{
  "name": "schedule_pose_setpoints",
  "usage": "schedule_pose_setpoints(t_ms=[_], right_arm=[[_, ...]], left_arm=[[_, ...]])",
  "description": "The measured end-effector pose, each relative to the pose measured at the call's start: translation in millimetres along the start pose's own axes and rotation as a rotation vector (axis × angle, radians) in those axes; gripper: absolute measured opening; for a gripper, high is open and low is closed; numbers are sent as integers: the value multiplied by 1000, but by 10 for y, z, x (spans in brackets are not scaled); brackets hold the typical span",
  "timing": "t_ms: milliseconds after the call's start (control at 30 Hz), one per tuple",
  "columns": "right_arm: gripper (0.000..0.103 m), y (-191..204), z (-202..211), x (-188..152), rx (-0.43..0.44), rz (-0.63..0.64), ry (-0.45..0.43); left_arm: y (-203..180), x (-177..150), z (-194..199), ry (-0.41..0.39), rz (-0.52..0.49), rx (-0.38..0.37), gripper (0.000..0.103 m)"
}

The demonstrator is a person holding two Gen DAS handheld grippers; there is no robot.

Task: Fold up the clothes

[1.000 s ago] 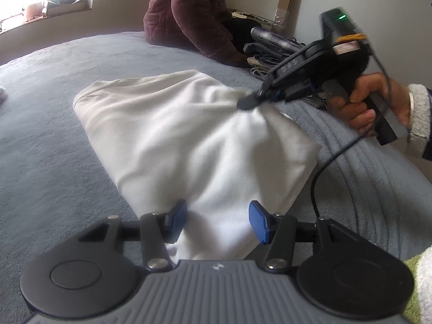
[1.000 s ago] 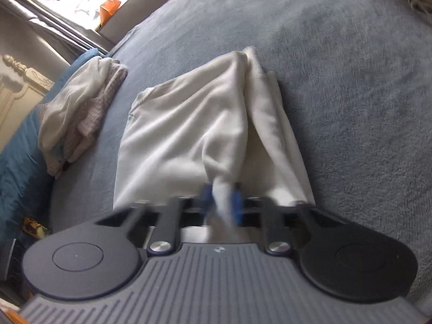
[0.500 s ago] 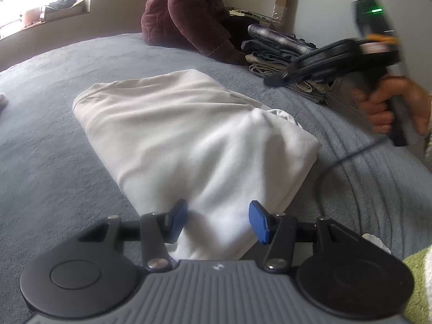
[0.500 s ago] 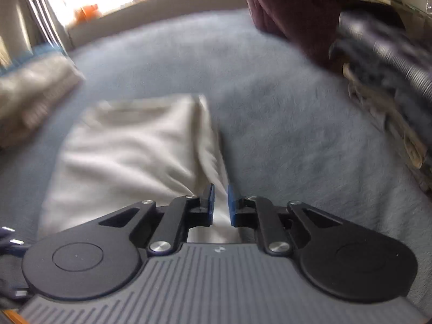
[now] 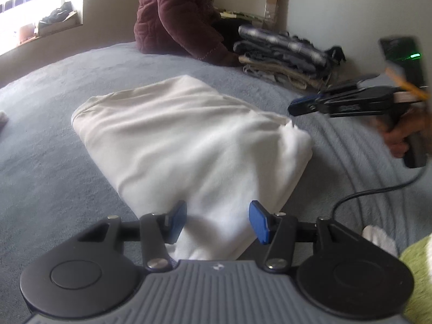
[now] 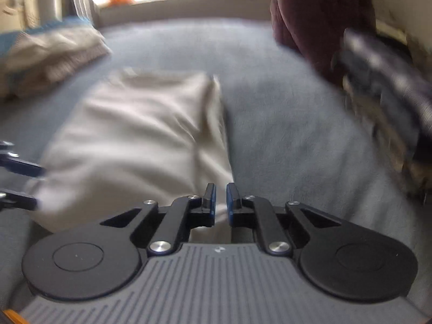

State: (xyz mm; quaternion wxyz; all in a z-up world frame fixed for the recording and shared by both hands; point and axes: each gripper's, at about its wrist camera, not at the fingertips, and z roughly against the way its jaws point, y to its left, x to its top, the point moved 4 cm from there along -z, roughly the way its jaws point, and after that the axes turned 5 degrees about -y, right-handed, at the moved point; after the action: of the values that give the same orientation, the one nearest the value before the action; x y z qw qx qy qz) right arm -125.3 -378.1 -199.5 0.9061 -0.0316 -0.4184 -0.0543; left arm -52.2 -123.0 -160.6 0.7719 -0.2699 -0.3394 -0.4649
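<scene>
Left hand-held gripper [image 5: 218, 220] gapes wide astride the white garment [image 5: 189, 140]; right hand-held gripper [image 6: 220, 202] nearly closed, empty.

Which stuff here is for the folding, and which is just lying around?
For the folding:
white garment
left gripper, open
right gripper, nearly shut, empty

Just lying around:
stack of folded clothes
maroon jacket
crumpled beige clothes
grey blanket

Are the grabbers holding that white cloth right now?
No. The left hand-held gripper is open around the white cloth; the right hand-held gripper is empty, nearly shut.
</scene>
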Motion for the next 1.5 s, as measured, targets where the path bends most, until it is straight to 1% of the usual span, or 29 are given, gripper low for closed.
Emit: schedule_pose_setpoints(t_ms=[67,167,300,367,400,467,500,567,667,700,733,833,900,933,967,1000,1033,1067,1133,1200,1300,1333,1400,1467,1500], right_arm=[[6,-1,38,-27,1,15,-9],[6,-2,95,-69,3,37,-23],[7,-3,171,-124,5,66,-41],[7,90,254,39,40,99,-107],[7,141,298,128,59,117,-143],[7,304,245,254,142,149,-178],[7,400,186,272,177,174,-179],[7,479,-16,167,199,238,-100],[6,579,-323,-6,226,335,28],[6,582,-306,57,229,337,50],[7,591,-254,164,222,335,53],[7,670,-79,508,236,357,-49],[7,724,-111,666,271,345,-85],[7,745,-202,714,287,342,-84],[7,750,-324,719,297,344,-61],[7,752,-490,664,285,374,-3],[7,744,-639,543,247,424,73],[7,713,-733,494,234,449,112],[7,736,-773,710,207,453,180],[8,862,-620,1050,195,476,119],[8,1219,-484,1431,344,456,22],[8,1357,-509,1474,400,460,6],[6,1562,-741,1388,454,479,39],[6,1561,-1188,1102,355,548,155],[6,1495,-1334,960,310,581,183]], left_arm=[[-23,-12,-57,14,-2,0,53],[-54,5,-64,14,-24,-1,52],[-27,64,32,-16,-25,8,52],[-14,98,3,-5,-15,16,52],[-10,97,-36,13,-4,14,52],[-28,52,-118,52,4,8,52],[-54,30,-119,54,-14,16,52],[-98,6,-96,52,-47,24,52],[-72,58,25,11,-39,15,52],[-52,69,45,-3,-35,17,52],[-31,80,65,-17,-30,19,53],[-8,33,-28,19,-14,6,52],[-16,-22,-89,35,-6,-9,53],[-25,-44,-93,31,-10,-11,54],[-31,-57,-88,23,-14,-14,55],[-35,-55,-81,17,-10,-24,55],[-38,-51,-74,12,-6,-35,54],[-26,-38,-50,3,4,-40,54],[6,-18,2,-15,28,-68,54],[29,-33,10,-12,47,-92,54],[25,-91,-18,-9,53,-112,54],[17,-112,-21,-10,53,-121,55],[7,-151,-23,-15,52,-133,55],[5,-188,-19,-22,49,-137,55],[11,-204,-13,-24,53,-143,55]])
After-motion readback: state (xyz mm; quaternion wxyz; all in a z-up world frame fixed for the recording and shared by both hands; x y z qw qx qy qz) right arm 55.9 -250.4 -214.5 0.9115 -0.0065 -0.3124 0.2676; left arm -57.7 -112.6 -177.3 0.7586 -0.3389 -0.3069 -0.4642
